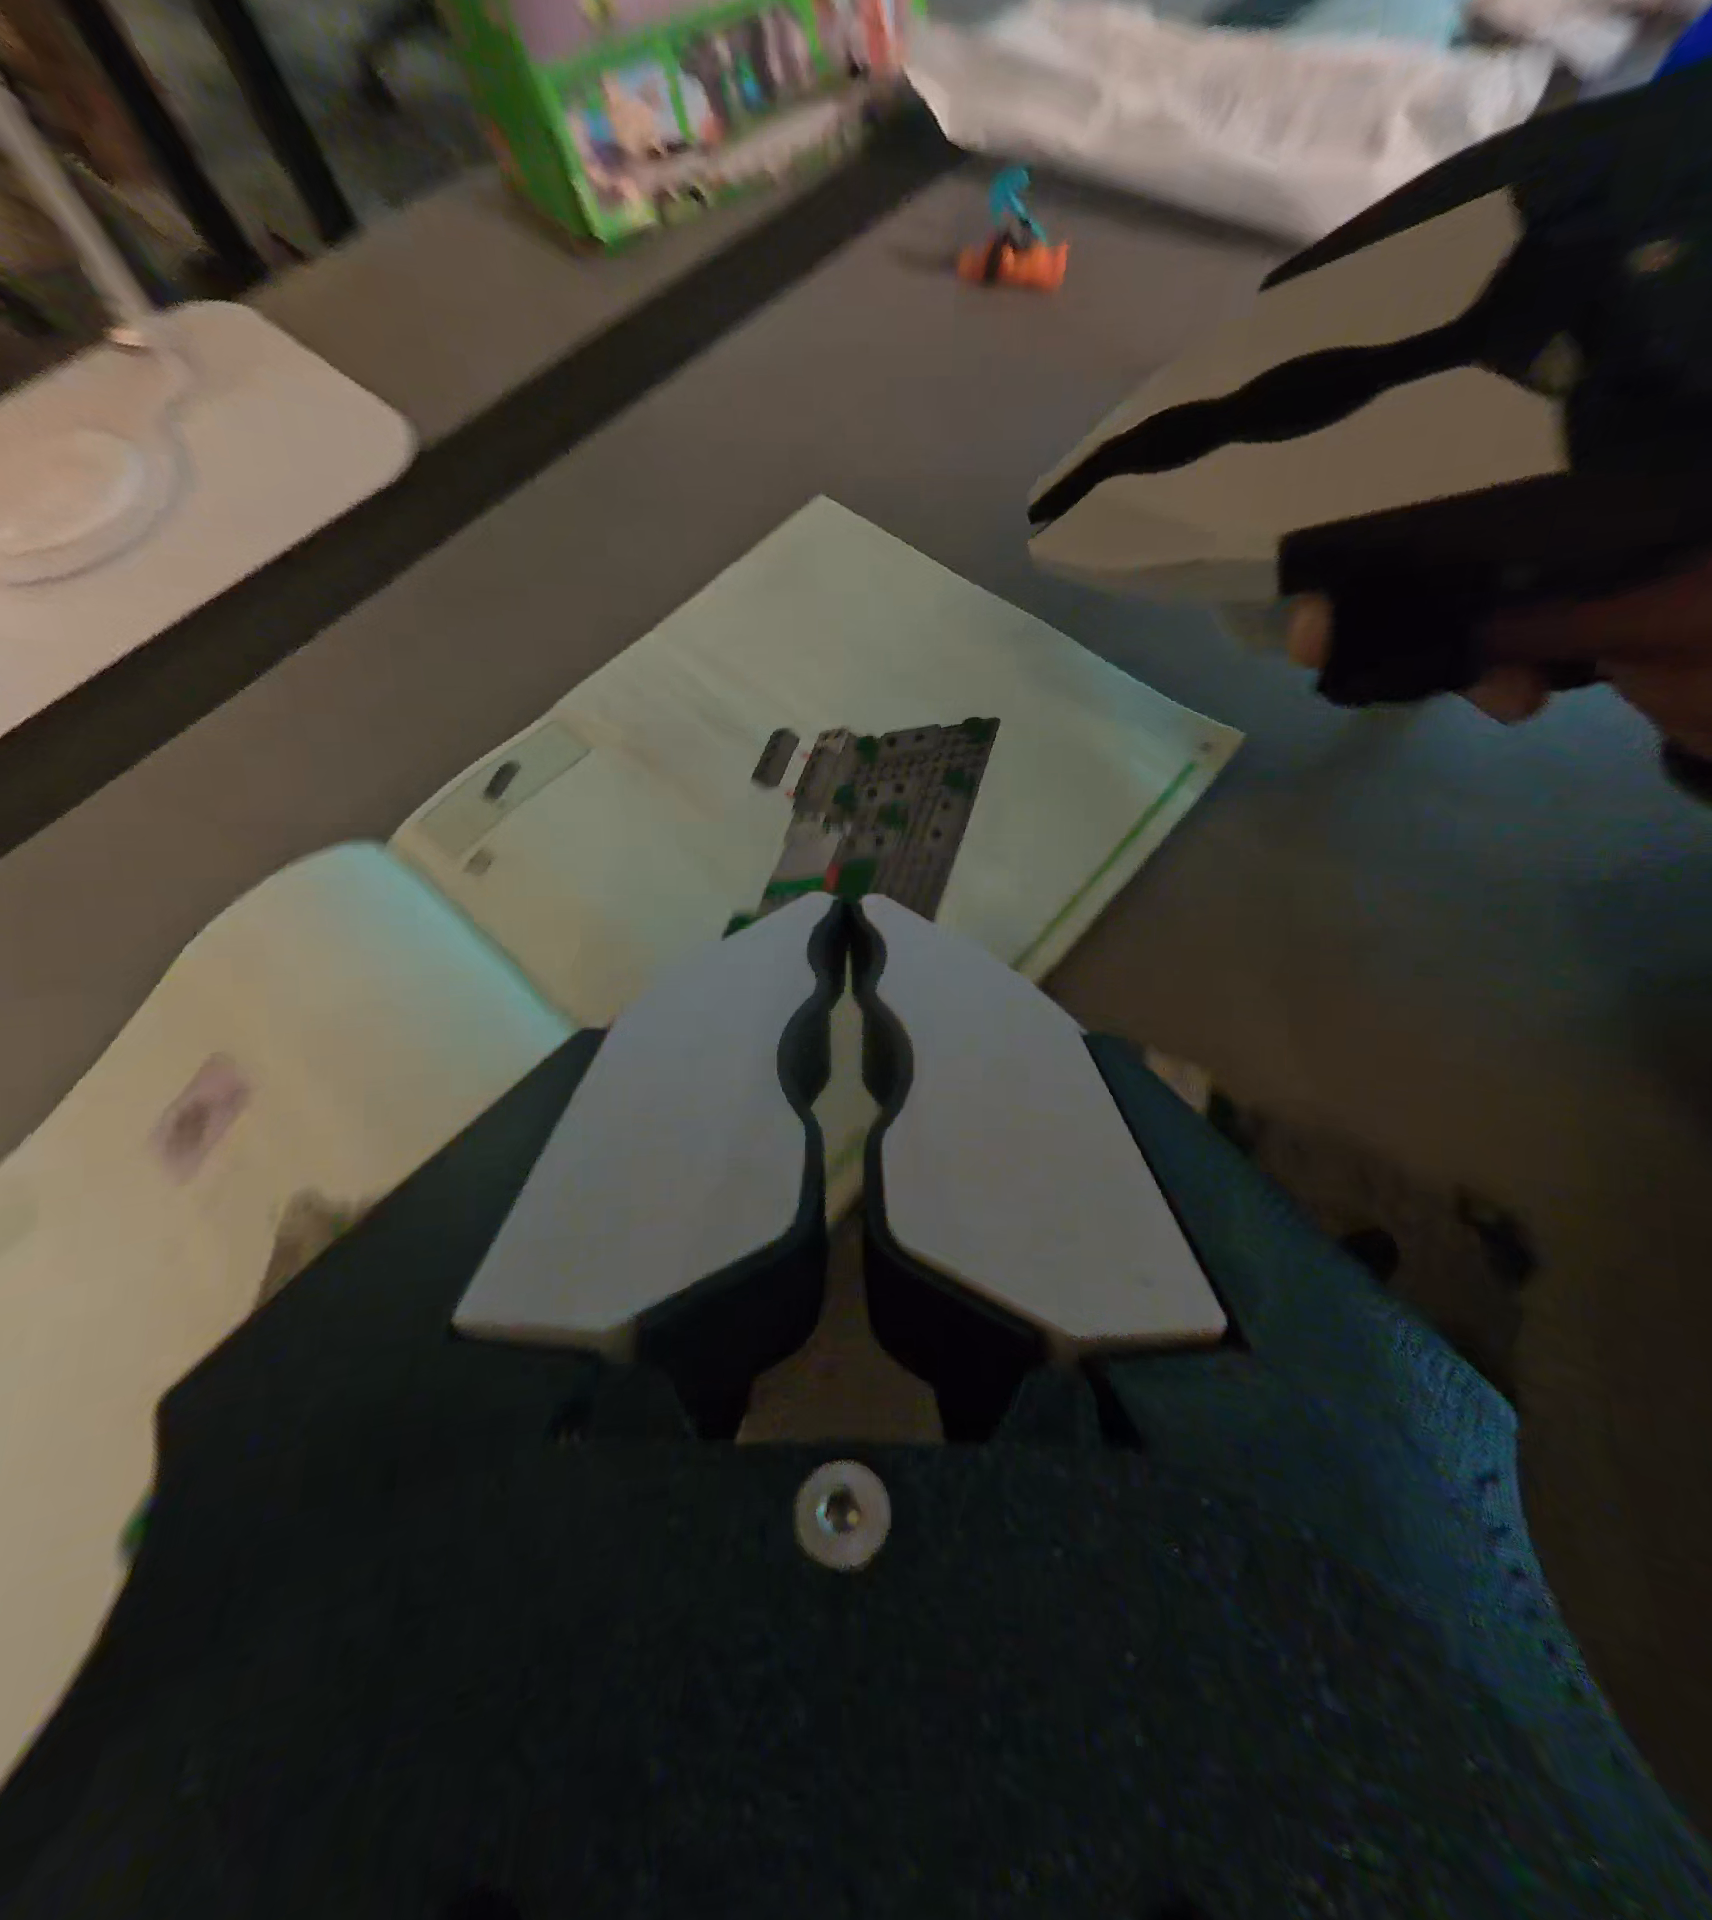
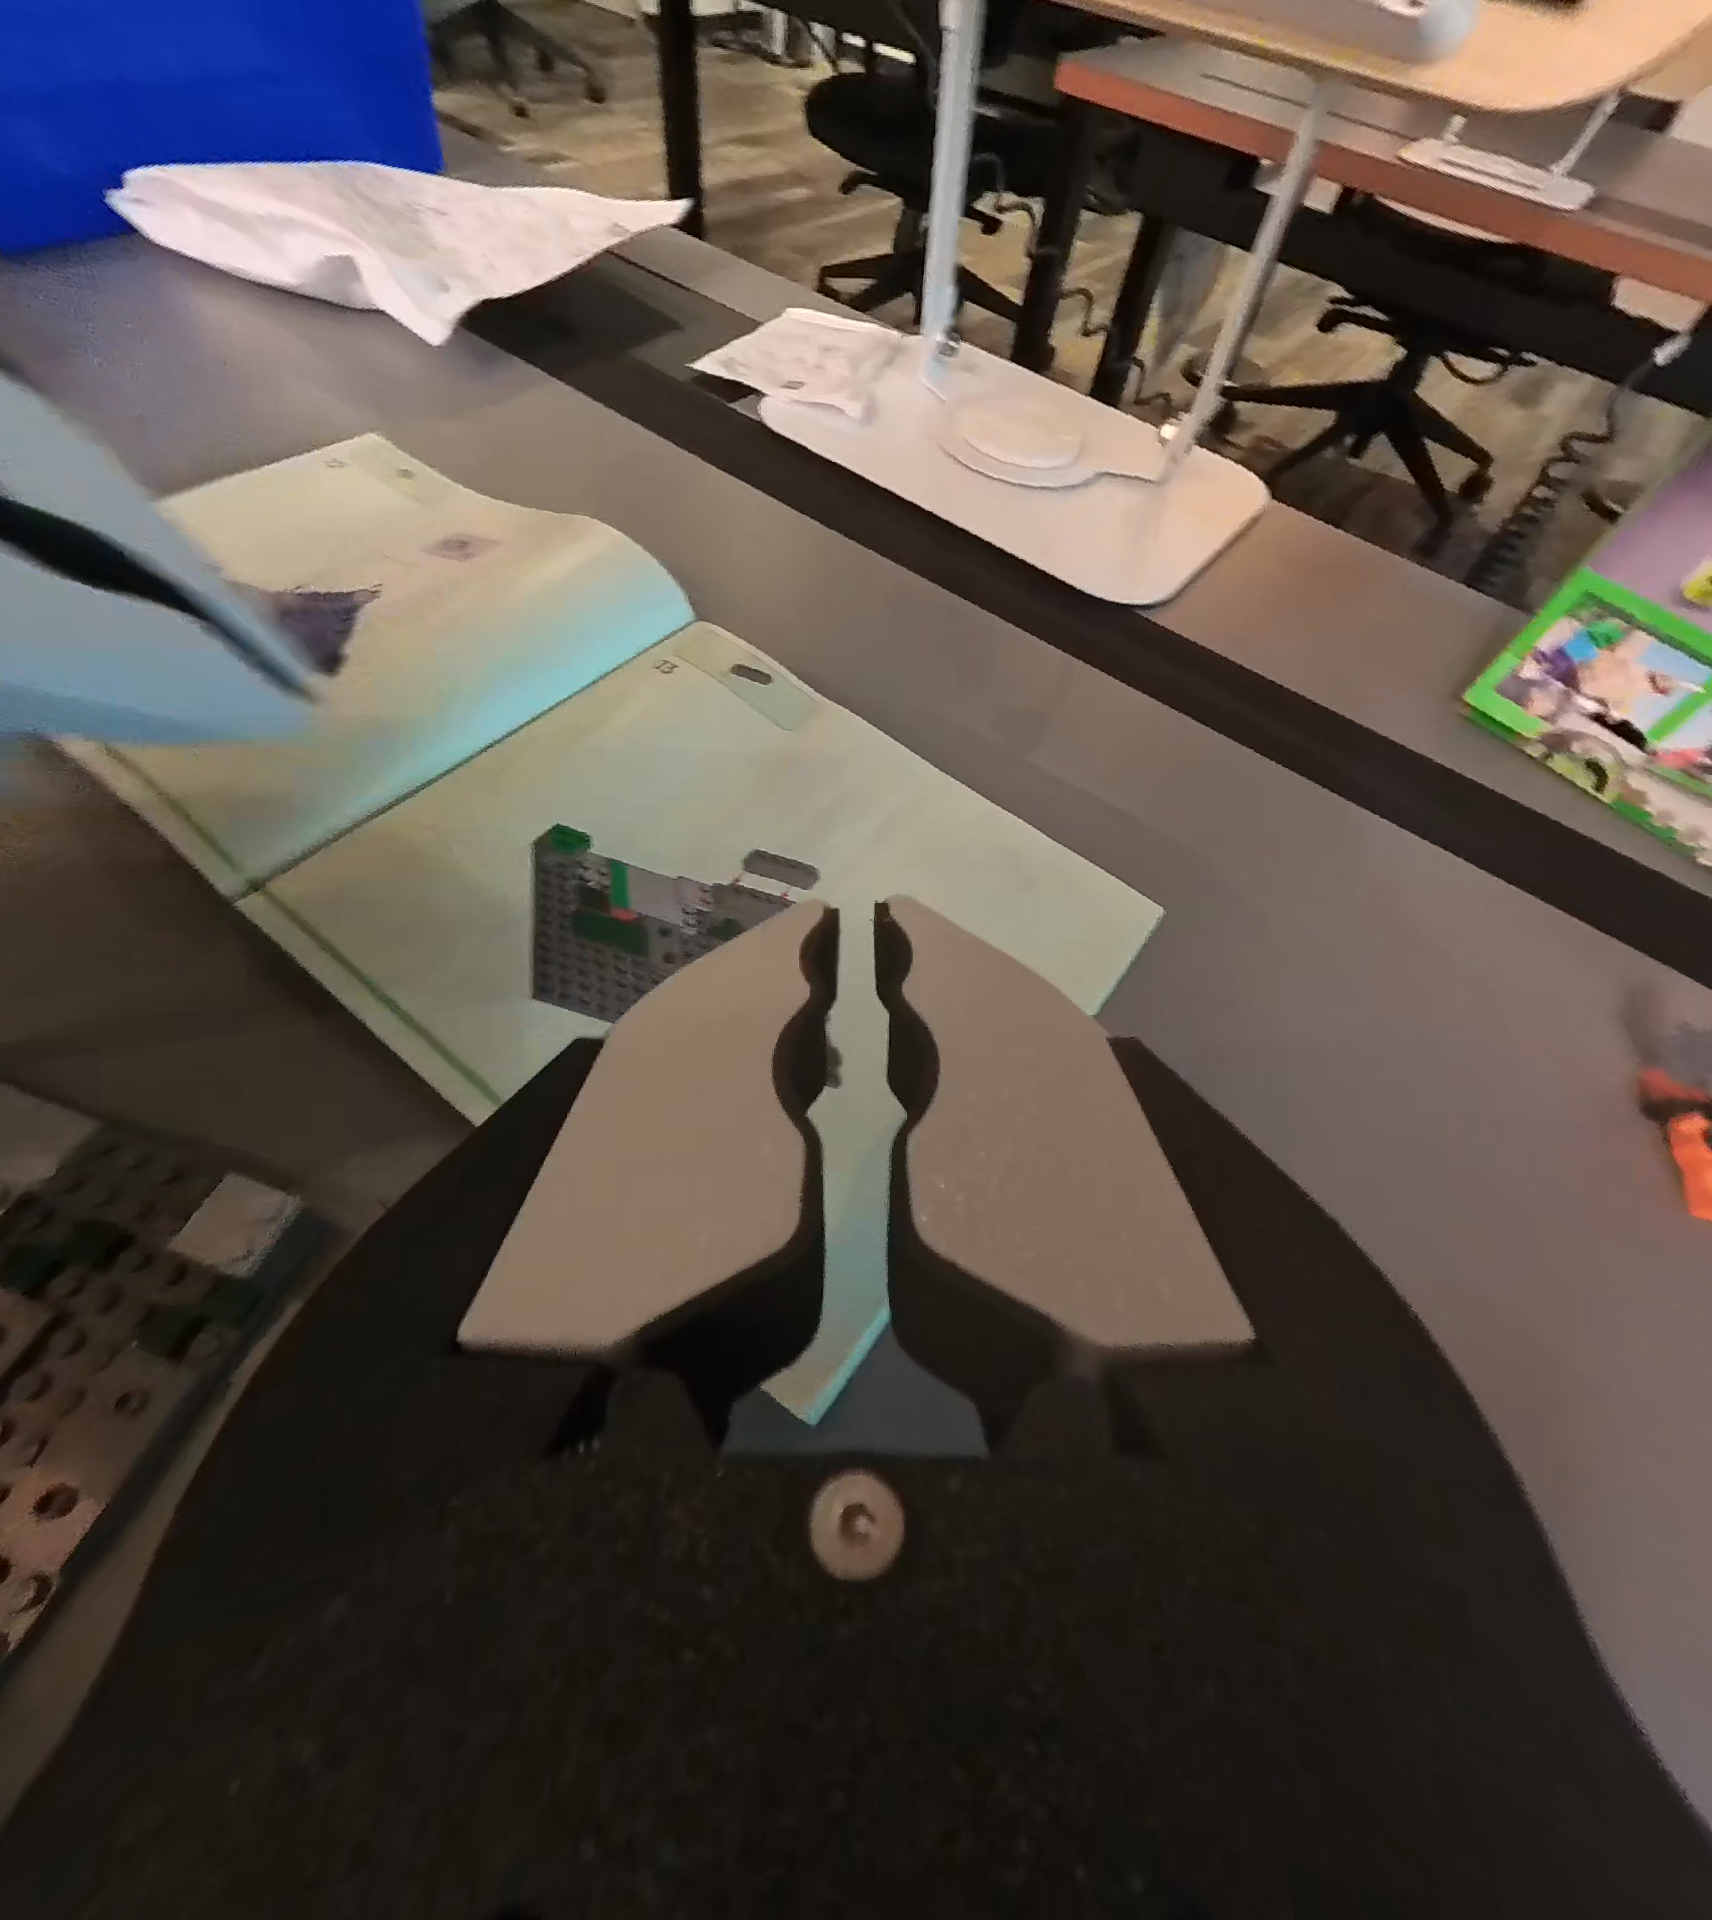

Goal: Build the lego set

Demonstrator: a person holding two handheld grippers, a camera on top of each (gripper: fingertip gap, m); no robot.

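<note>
Over the open booklet [image 2: 831,790], L gripper [image 1: 844,914] jaws closed empty, R gripper [image 2: 857,920] jaws narrow.

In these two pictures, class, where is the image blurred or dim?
Left wrist view: dim overall; the box and orange figure smear with motion blur. Right wrist view: brighter, but the left tongs and baseplate at the left edge are blurred; the booklet stays fairly sharp.

Empty right claw [image 2: 857,914] above booklet [image 2: 831,769]
</note>
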